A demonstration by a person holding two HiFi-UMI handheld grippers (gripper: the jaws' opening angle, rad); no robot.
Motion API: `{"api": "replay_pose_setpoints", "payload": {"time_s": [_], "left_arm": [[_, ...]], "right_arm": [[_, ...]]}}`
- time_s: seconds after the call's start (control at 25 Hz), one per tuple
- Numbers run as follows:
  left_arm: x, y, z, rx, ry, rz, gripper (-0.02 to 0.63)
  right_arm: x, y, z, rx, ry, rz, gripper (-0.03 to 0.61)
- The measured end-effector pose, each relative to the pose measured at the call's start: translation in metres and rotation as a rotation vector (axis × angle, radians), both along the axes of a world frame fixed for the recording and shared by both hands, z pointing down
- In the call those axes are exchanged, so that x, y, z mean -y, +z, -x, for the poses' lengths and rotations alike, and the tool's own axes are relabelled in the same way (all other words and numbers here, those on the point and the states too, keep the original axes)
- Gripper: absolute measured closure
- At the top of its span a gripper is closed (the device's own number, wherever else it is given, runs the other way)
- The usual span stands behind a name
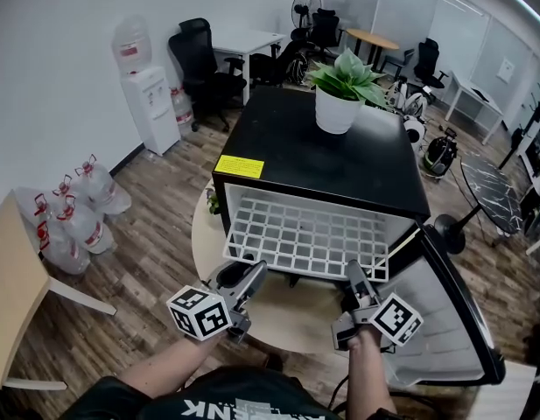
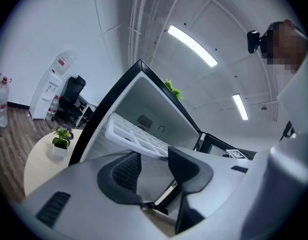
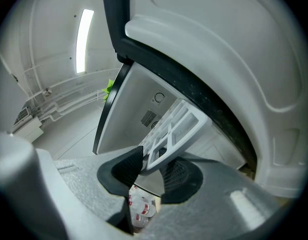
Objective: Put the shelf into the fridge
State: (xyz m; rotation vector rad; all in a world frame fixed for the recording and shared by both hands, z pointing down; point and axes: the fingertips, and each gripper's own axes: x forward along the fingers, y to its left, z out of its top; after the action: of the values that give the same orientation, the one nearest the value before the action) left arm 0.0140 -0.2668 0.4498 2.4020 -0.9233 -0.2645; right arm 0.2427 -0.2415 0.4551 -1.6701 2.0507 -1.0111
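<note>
You had the white plastic grid shelf (image 1: pixel 306 234) lying roughly flat, partway into the open front of the black mini fridge (image 1: pixel 322 160). Its front part jutted out over the round beige worktop (image 1: pixel 206 245). Your right tool (image 3: pixel 153 170) was clamped on the shelf's front right corner, and that grip was probably what stopped the overhanging part from tipping. Your left tool (image 2: pixel 150 170) was wide open just short of the front left corner, gripping nothing, with the shelf edge beyond its jaws. The white-lined fridge door (image 1: pixel 445 322) stood swung out to the right, close beside your right tool, so room there looked tight. The left side over the worktop's edge was freer. Straight ahead the cavity looked clear for sliding.
</note>
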Motion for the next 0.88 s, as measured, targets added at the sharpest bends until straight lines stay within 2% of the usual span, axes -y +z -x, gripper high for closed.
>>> {"api": "replay_pose_setpoints", "payload": {"time_s": [0.12, 0.24, 0.28, 0.36, 0.48, 0.56, 0.68, 0.8, 0.84, 0.88], "left_arm": [[0.002, 0.001, -0.001, 0.008, -0.001, -0.007, 0.448], [0.007, 0.002, -0.002, 0.006, 0.000, -0.019, 0.448], [0.010, 0.001, -0.002, 0.005, 0.000, -0.022, 0.448], [0.015, 0.000, -0.003, 0.004, 0.000, -0.022, 0.448], [0.020, 0.001, -0.005, 0.004, -0.001, -0.011, 0.448], [0.026, 0.001, -0.006, 0.003, -0.003, -0.004, 0.449], [0.033, 0.000, -0.007, 0.004, 0.003, 0.012, 0.451], [0.036, 0.001, -0.008, 0.008, 0.009, 0.022, 0.451], [0.035, 0.001, -0.007, 0.008, 0.009, 0.020, 0.451], [0.035, 0.001, -0.007, 0.007, 0.008, 0.017, 0.451]], "right_arm": [[0.001, -0.001, 0.013, 0.141, -0.018, -0.024, 0.474], [0.009, -0.019, 0.034, 0.330, -0.083, -0.121, 0.474], [0.011, -0.023, 0.037, 0.344, -0.095, -0.141, 0.474], [0.014, -0.019, 0.026, 0.248, -0.076, -0.114, 0.472], [0.017, -0.003, 0.001, 0.024, -0.013, -0.027, 0.472], [0.021, 0.001, -0.007, -0.044, 0.004, -0.006, 0.471], [0.028, 0.000, -0.007, -0.027, 0.001, -0.018, 0.468], [0.031, -0.001, 0.006, 0.102, -0.016, -0.041, 0.468], [0.030, -0.001, 0.007, 0.095, -0.017, -0.044, 0.466], [0.028, -0.001, 0.004, 0.044, -0.014, -0.041, 0.463]]}}
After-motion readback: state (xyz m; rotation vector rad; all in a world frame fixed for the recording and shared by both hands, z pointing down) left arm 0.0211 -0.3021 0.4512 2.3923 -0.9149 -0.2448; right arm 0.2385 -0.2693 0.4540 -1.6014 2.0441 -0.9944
